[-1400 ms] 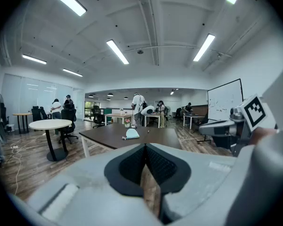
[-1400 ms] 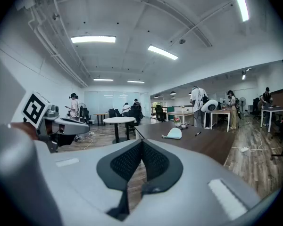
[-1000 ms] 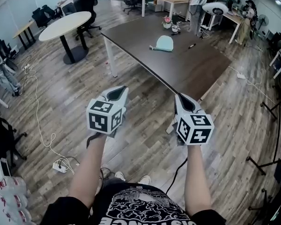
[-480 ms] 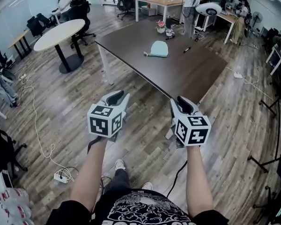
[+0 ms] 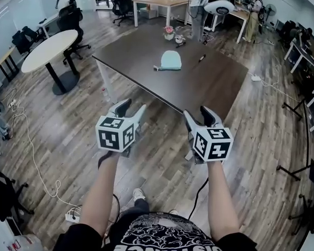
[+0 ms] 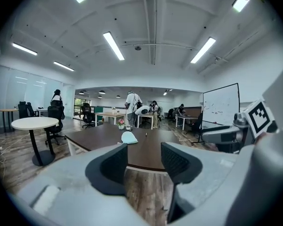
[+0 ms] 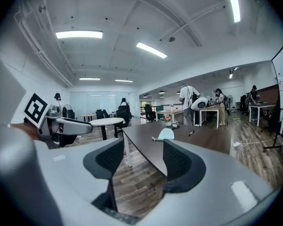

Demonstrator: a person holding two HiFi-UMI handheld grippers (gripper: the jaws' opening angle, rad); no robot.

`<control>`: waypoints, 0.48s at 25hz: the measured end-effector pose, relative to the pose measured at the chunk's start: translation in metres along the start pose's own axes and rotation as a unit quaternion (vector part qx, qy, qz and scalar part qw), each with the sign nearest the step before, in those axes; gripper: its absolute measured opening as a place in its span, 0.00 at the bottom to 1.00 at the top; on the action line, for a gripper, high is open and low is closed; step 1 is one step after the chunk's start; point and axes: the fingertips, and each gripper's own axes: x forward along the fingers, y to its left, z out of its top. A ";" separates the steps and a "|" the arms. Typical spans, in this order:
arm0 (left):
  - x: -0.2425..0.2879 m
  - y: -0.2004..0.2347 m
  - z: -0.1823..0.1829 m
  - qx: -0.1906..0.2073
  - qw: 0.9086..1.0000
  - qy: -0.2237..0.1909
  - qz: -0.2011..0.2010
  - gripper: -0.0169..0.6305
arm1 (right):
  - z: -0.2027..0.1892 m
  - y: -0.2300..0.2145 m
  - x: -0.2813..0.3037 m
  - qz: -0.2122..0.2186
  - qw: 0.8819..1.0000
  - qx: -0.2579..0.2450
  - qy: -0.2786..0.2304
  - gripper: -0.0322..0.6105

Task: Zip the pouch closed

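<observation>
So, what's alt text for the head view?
A person's left gripper and right gripper, fingers just opening and empty, are held over wood-plank floor toward a dark brown table where a pale blue fabric pouch lies.

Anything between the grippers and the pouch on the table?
Nothing visible: only floor and bare table separate the left gripper and right gripper from the pouch. Pen lies off to one side. Both grippers' jaws have just been opening, nothing between them.
</observation>
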 end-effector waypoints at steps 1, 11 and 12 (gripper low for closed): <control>0.004 0.008 0.003 0.000 1.000 0.000 -0.004 0.37 | 0.002 0.002 0.007 -0.005 1.000 0.003 0.000 0.45; 0.037 0.077 0.016 0.014 0.998 0.009 -0.055 0.52 | 0.016 0.028 0.065 -0.059 0.998 0.015 0.011 0.65; 0.039 0.083 0.017 0.014 0.998 0.009 -0.057 0.54 | 0.017 0.030 0.069 -0.063 0.998 0.008 0.011 0.65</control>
